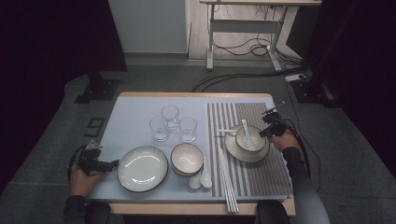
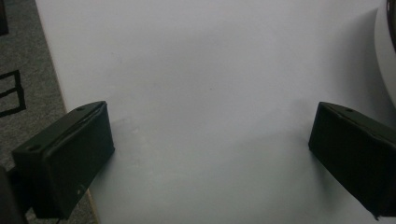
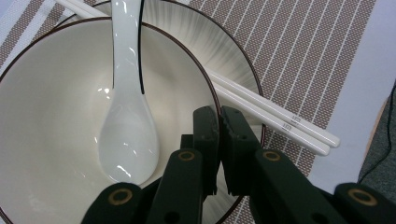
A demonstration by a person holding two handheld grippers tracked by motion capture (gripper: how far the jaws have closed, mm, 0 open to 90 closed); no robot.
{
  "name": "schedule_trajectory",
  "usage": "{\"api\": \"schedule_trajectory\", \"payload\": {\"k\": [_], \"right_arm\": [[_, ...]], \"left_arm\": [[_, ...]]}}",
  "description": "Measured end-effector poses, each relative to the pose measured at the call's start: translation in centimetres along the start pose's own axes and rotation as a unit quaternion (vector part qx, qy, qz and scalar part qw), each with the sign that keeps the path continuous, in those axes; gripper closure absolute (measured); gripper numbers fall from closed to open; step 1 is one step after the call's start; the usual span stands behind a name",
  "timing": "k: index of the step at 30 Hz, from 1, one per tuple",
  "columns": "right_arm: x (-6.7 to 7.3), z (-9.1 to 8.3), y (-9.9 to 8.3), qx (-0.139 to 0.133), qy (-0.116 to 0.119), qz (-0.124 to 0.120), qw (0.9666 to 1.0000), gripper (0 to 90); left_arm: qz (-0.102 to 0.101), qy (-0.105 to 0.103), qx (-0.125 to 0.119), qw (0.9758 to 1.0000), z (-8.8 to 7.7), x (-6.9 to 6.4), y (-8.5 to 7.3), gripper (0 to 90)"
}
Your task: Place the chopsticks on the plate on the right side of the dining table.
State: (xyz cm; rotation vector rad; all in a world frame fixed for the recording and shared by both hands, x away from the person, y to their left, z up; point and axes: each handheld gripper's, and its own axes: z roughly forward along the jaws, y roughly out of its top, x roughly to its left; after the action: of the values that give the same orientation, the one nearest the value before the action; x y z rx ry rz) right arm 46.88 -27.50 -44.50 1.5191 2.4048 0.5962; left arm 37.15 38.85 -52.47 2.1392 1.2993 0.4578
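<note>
On the striped placemat [image 1: 268, 172] a cream bowl [image 1: 257, 142] with a dark rim sits in a ribbed plate [image 1: 243, 155]. A white spoon [image 1: 246, 132] lies in the bowl. My right gripper [image 1: 264, 133] is at the bowl's right rim. In the right gripper view its jaws [image 3: 219, 112] are shut, one inside the bowl [image 3: 56, 93] and one outside, with the rim running between them. The spoon [image 3: 126, 135] rests just to their left. White chopsticks [image 3: 275, 116] lie across the plate [image 3: 219, 42]. My left gripper [image 1: 112, 164] is open and empty over the blue mat [image 2: 210, 60].
A large empty plate [image 1: 142, 169] lies just right of the left gripper, its edge [image 2: 390, 60] in the left gripper view. A second bowl [image 1: 187, 158], two spoons [image 1: 201, 178], long chopsticks [image 1: 227, 182] and three glasses [image 1: 170, 115] occupy the middle. The table's left edge [image 2: 51, 84] is close.
</note>
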Motion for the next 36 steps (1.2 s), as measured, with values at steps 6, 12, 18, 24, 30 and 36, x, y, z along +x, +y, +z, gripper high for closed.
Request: {"api": "schedule_trajectory", "payload": {"k": [6,12,18,24,30,36], "right_arm": [[-0.3,-0.1,-0.2,0.005,-0.002,0.001,1.0,84.8],[-0.8,-0.3,-0.4,0.01,-0.009,0.004,0.9999,84.6],[-1.3,-0.4,-0.6,0.013,-0.014,0.008,0.9998,84.4],[-1.7,-0.4,-0.8,0.013,-0.014,0.012,0.9998,84.4],[-1.7,-0.5,-0.9,0.012,-0.014,0.015,0.9997,84.5],[-1.3,-0.4,-0.6,0.01,-0.014,0.013,0.9998,84.5]], "left_arm": [[0.0,0.0,0.0,1.0,0.0,0.0,0.0,0.0],[0.0,0.0,0.0,1.0,0.0,0.0,0.0,0.0],[0.0,0.0,0.0,1.0,0.0,0.0,0.0,0.0],[0.0,0.0,0.0,1.0,0.0,0.0,0.0,0.0],[0.0,0.0,0.0,1.0,0.0,0.0,0.0,0.0],[0.0,0.0,0.0,1.0,0.0,0.0,0.0,0.0]]}}
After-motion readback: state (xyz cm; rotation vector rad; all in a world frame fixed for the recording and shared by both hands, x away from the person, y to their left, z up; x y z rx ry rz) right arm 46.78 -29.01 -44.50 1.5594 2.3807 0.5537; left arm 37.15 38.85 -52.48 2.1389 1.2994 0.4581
